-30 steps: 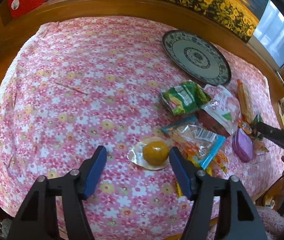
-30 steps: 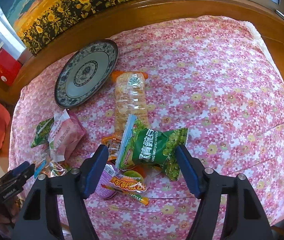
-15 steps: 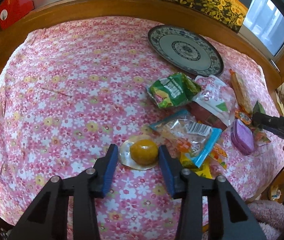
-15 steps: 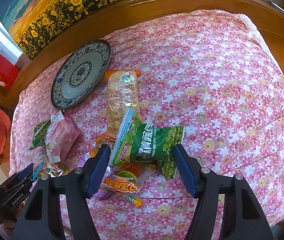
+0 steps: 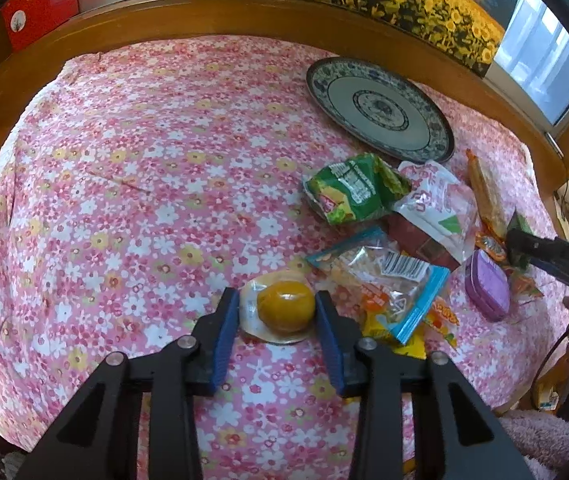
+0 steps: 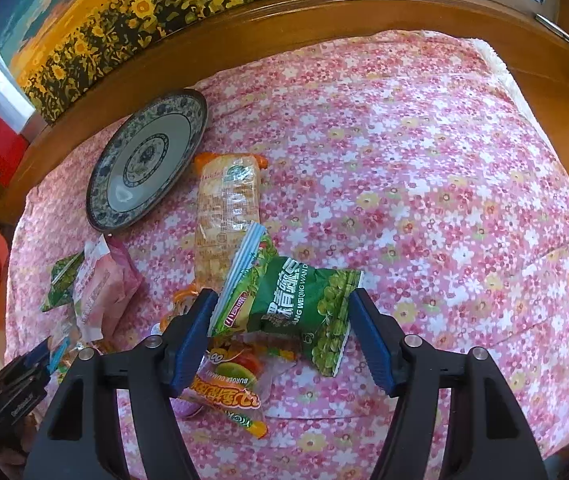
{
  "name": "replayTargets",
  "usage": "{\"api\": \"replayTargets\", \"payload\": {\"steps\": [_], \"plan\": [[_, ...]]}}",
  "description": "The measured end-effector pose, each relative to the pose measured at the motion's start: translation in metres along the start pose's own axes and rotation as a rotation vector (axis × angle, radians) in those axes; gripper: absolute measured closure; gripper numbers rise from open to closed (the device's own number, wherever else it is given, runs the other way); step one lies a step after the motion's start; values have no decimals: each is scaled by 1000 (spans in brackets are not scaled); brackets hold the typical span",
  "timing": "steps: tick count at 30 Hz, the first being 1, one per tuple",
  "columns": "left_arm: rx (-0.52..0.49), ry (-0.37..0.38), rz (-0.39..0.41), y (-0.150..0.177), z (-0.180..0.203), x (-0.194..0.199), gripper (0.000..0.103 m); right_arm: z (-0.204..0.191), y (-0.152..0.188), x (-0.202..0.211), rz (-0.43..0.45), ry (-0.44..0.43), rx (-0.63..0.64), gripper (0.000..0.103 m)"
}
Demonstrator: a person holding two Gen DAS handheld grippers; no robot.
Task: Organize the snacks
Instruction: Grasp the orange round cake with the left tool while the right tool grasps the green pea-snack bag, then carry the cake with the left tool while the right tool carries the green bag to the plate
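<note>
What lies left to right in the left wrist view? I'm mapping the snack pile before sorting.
Orange jelly cup → clear blue-edged packet → purple tin → right gripper.

Right gripper [image 6: 280,316] sits low over the pink floral cloth [image 6: 424,184], blue pads either side of the green pea snack bag [image 6: 296,304]. Left pad is against the bag's striped sealed end; right pad is just beside the other end, contact not clear (bag looks propped up, tilted). Taking that bag as reference: long clear cracker pack [image 6: 226,216] lies just behind it, blue-and-white plate [image 6: 146,158] further back-left near the wooden edge, pink-white pouch [image 6: 102,284] to its left, orange gummy packet [image 6: 228,384] tucked under its near-left side. Other gripper [image 6: 24,376] shows at the far left edge, state unreadable
</note>
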State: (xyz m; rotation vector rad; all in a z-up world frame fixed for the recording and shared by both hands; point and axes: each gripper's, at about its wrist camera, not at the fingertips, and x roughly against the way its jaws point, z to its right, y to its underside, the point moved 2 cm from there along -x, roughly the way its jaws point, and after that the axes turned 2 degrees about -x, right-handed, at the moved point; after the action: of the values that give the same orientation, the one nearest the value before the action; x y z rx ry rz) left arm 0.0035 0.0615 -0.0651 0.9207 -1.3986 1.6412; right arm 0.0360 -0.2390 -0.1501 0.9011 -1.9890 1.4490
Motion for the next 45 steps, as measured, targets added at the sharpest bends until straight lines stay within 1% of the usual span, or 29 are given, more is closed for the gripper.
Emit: {"api": "replayTargets", "payload": {"steps": [2,3,11,14,23,33,45], "plan": [[10,7,4,1,-3,2,65,0,0,0,6,-8,3,37],[15,11,7,1,-4,3,65,0,0,1,12,-20,5,41],[44,23,27,3,-13,14,66,4,6,11,35,-37,11,51],[43,24,43,7,-14,24,66,0,7,18,54,-44,31,52],[42,20,79,1,-11,37,66,-14,11,39,101,-70,87,53],[23,31,91,-4,-4,43,66,-26,12,49,105,-93,118,53],[-9,57,105,-20,9,45,66,-39,14,57,106,-128,156,53]]}}
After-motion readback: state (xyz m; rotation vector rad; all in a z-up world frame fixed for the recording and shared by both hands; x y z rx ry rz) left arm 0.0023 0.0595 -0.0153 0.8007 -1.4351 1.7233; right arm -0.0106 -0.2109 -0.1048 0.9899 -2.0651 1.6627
